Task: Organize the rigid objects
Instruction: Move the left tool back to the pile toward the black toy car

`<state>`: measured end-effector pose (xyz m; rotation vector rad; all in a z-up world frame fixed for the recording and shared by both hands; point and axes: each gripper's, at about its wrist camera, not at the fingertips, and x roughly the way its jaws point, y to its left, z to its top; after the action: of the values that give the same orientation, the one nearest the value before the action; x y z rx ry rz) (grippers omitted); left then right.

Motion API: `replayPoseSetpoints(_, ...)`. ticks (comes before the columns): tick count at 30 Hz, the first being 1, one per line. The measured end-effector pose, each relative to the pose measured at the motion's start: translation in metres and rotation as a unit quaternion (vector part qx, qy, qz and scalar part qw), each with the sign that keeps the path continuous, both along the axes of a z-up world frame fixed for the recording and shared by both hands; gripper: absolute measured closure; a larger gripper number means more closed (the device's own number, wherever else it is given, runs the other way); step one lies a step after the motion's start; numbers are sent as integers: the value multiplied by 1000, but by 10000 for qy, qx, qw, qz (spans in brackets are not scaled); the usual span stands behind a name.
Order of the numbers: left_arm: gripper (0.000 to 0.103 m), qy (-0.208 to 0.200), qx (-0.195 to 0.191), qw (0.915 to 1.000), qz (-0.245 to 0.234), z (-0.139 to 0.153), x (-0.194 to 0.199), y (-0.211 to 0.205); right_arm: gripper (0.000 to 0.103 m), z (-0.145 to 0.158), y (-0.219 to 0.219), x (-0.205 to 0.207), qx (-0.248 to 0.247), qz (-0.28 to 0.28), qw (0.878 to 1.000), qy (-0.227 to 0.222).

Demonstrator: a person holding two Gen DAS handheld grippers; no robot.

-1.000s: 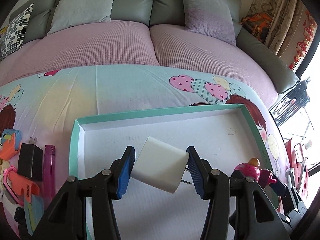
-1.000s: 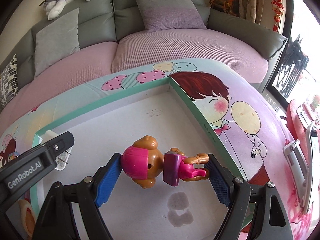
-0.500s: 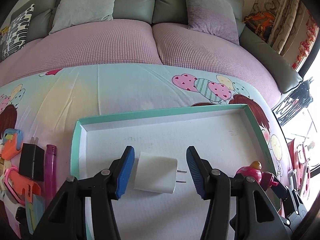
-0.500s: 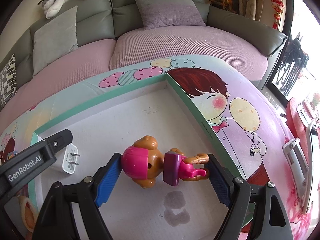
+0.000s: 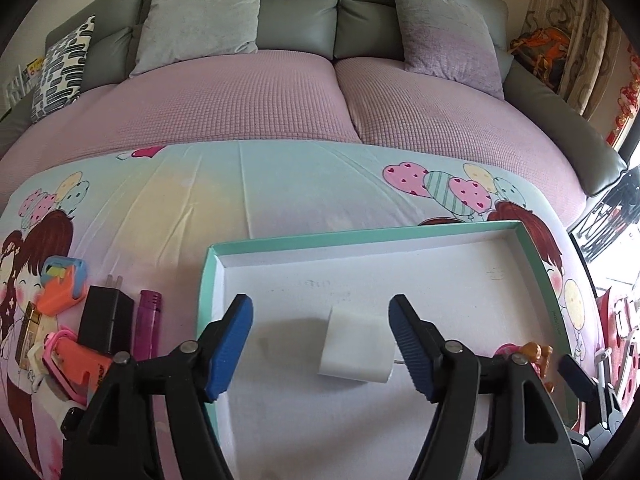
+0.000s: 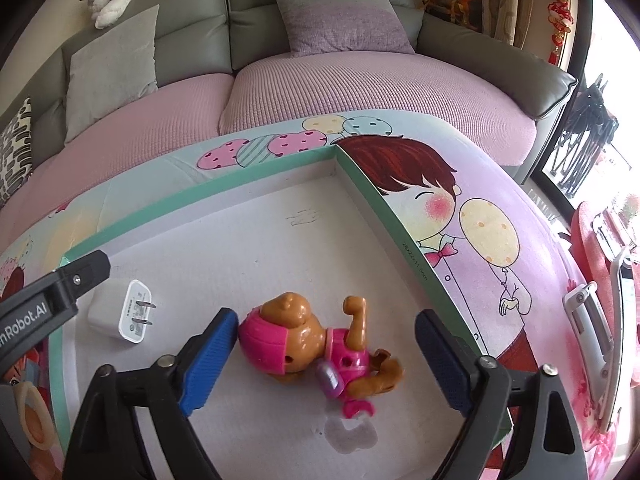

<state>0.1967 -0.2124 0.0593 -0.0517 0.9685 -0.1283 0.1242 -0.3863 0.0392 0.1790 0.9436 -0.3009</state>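
Note:
A shallow white tray with a teal rim (image 5: 360, 236) (image 6: 200, 196) lies on the cartoon-print cloth. On its floor rests a white plug charger (image 5: 356, 346) (image 6: 120, 316), flat and free between the blue pads of my left gripper (image 5: 320, 308), whose jaws are opening and touch nothing. A brown doll in pink (image 6: 312, 344) (image 5: 520, 350) lies on its side on the tray floor near the right wall. My right gripper (image 6: 326, 318) straddles it with jaws opening; the right pad stands well clear, the left pad is just beside the doll's pink cap.
Left of the tray lie a black charger (image 5: 106, 316), a purple lighter (image 5: 148, 320), an orange and blue item (image 5: 64, 284) and an orange-pink tool (image 5: 76, 360). A white clip (image 6: 592, 320) sits at the right. A pink-covered sofa (image 5: 320, 92) with cushions is behind.
Both pairs of jaws have spread. The white charger left the left gripper and now lies flat on the tray floor. The doll came free of the right pads and rolled slightly.

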Motion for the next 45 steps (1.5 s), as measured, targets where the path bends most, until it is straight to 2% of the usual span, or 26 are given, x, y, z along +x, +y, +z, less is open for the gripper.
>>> replayPoseSetpoints(2, 12, -31, -15, 10000, 88, 0, -2, 4, 0, 1, 0, -1, 1, -8, 10000, -16)
replayPoseSetpoints(13, 12, -47, 54, 9976, 687, 1, -7, 34, 0, 5, 7, -1, -132, 100, 9999, -31)
replayPoseSetpoints(19, 12, -146, -85, 9956, 926, 6, -18, 51, 0, 9, 13, -2, -248, 147, 9995, -135)
replayPoseSetpoints(21, 12, -165, -235, 9944, 1020, 9, -23, 59, 0, 12, 17, -3, -269, 198, 9992, -206)
replayPoseSetpoints(23, 9, -167, -439, 9925, 1128, 10, -29, 68, 0, 15, 21, -3, -195, 261, 9991, -287)
replayPoseSetpoints(24, 2, -165, -533, 9912, 1197, 10, -32, 74, 0, 16, 23, -3, -137, 290, 9990, -323)
replayPoseSetpoints(27, 1, -274, -757, 9867, 1415, 13, -44, 88, 0, 20, 27, -5, 28, 292, 9987, -410)
replayPoseSetpoints(31, 1, -367, -605, 9851, 1569, 15, -60, 104, 0, 22, 38, -7, 525, 462, 9962, -522)
replayPoseSetpoints(34, 1, -310, -609, 9805, 1842, 11, -74, 123, 0, 23, 54, -7, 814, 702, 9924, -592)
replayPoseSetpoints(39, 1, -315, -783, 9722, 2186, 9, -92, 154, 0, 25, 88, -10, 771, 1133, 9879, -725)
replayPoseSetpoints(42, 1, -341, -950, 9678, 2305, 10, -102, 173, 0, 23, 106, -9, 675, 1355, 9866, -604)
replayPoseSetpoints(45, 1, -358, -939, 9635, 2480, 11, -111, 191, 0, 22, 122, -10, 590, 1612, 9838, -510)
